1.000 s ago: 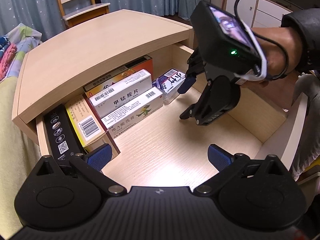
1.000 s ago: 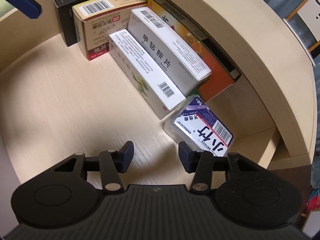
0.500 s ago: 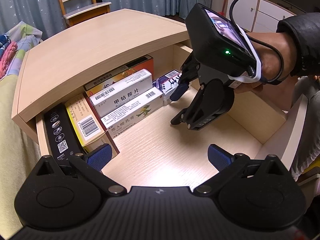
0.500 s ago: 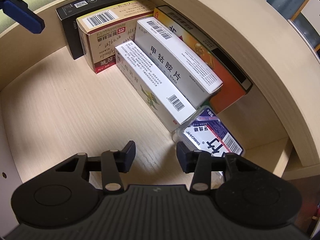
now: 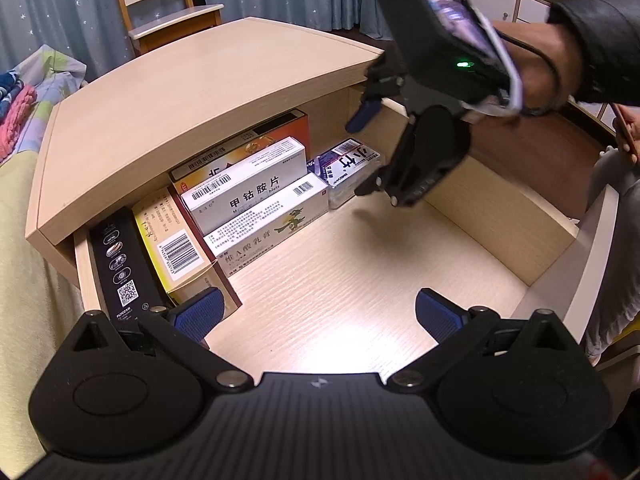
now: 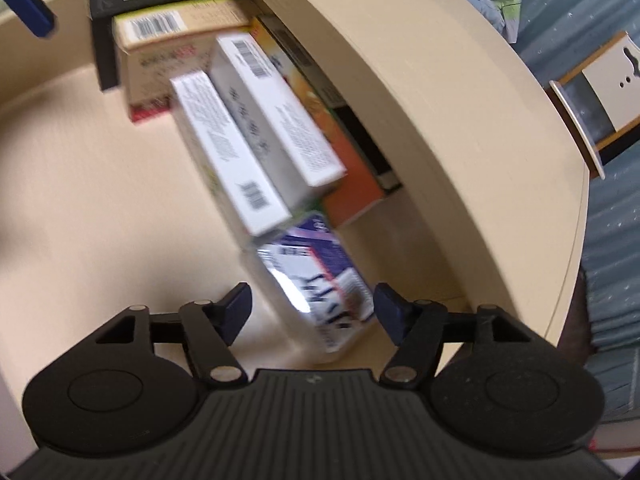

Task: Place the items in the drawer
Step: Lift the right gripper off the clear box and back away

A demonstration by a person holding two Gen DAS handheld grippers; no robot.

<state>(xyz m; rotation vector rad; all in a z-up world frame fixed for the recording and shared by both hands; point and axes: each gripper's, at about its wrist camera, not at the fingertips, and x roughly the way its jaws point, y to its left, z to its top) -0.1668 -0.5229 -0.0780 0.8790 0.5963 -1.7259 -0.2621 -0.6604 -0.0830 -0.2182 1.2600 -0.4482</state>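
In the drawer point(image 5: 360, 280), our boxes point(image 5: 256, 196) sit in a row. Our right gripper point(image 6: 311, 306) is wide open around the purple box point(image 6: 316, 280), not squeezing. Our left gripper point(image 5: 316, 314) is wide open and empty.

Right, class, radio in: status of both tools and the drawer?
Left tool open, empty. Right tool open above the toothpick box. Boxes packed at the drawer back; nothing blocking.

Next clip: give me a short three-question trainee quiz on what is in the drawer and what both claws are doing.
1. True or false: the right claw grips the toothpick box.
2. Which item lies nearest the drawer left wall? A) black box B) orange box C) toothpick box
3. Fill in: the left claw is ____.

Key: 1 false, it is open around the box; 2 A; 3 open.
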